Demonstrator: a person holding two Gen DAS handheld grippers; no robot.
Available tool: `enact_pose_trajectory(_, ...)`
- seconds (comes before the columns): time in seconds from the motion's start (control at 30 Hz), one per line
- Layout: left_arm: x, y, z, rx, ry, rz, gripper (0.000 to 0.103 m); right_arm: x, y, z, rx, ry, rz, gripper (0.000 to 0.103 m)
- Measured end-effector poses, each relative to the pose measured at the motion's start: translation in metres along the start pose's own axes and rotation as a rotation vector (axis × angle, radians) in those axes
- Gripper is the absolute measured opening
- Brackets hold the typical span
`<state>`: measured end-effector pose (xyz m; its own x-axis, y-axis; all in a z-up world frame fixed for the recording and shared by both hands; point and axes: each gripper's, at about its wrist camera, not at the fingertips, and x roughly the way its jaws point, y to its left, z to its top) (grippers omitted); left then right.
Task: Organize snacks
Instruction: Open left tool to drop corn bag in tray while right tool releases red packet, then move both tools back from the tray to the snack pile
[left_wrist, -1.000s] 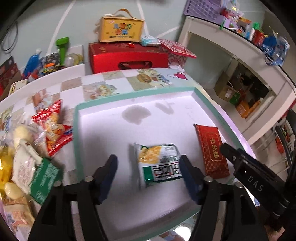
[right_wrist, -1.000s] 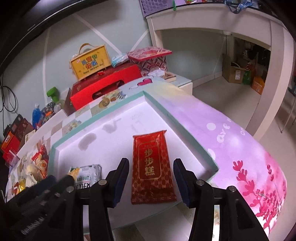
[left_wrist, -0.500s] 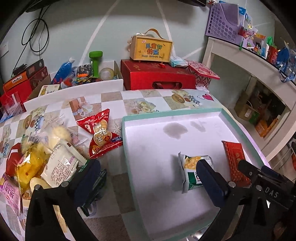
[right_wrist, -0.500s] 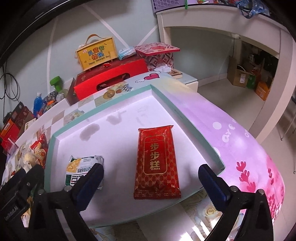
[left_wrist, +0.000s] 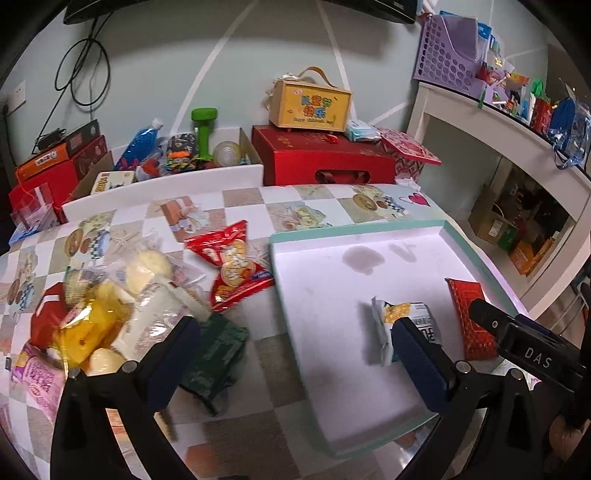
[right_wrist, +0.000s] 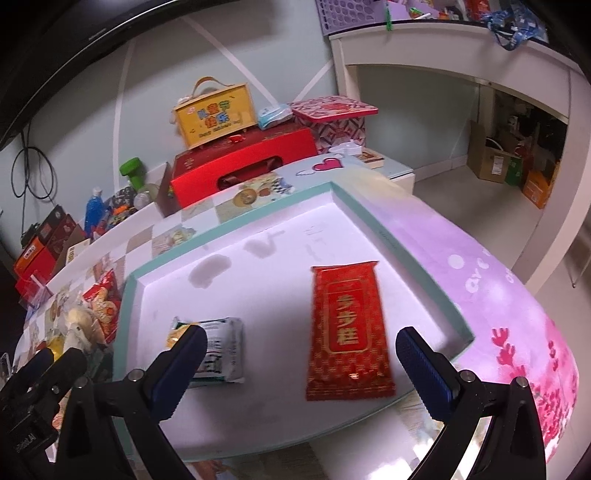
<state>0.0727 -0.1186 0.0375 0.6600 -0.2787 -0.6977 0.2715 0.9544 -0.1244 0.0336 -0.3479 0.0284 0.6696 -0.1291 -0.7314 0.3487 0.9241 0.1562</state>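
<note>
Both grippers — left gripper (left_wrist: 295, 354) and right gripper (right_wrist: 301, 365) — hang with jaws spread wide, empty. The red packet (right_wrist: 347, 328) and white-green packet (right_wrist: 223, 350) lie in the tray (right_wrist: 369, 206), lower centre; the snack pile (left_wrist: 122, 306) sits lower left.

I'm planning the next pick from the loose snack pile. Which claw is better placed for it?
Left. The left claw hangs open beside the snack pile, the dark green packet nearest. The right claw is open over the tray.
</note>
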Motion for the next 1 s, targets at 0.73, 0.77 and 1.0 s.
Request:
enact_pose_trajectory(0.73,-0.061,0.157,-0.004,-0.247,-0.004,0.282,0.103,-0.018,0.165,-0.021,-0.256,-0.053,0.277,0.103)
enact_pose_trajectory(0.77,-0.063,0.164,-0.006,-0.268,0.002,0.286,0.103,-0.018,0.172,-0.023,-0.268,-0.050,0.283,0.103)
enact_pose_trajectory(1.0,-0.069,0.206,-0.022,-0.383,0.045,0.308,0.103,-0.010,0.217,-0.042,-0.323,0.024,0.349,0.103)
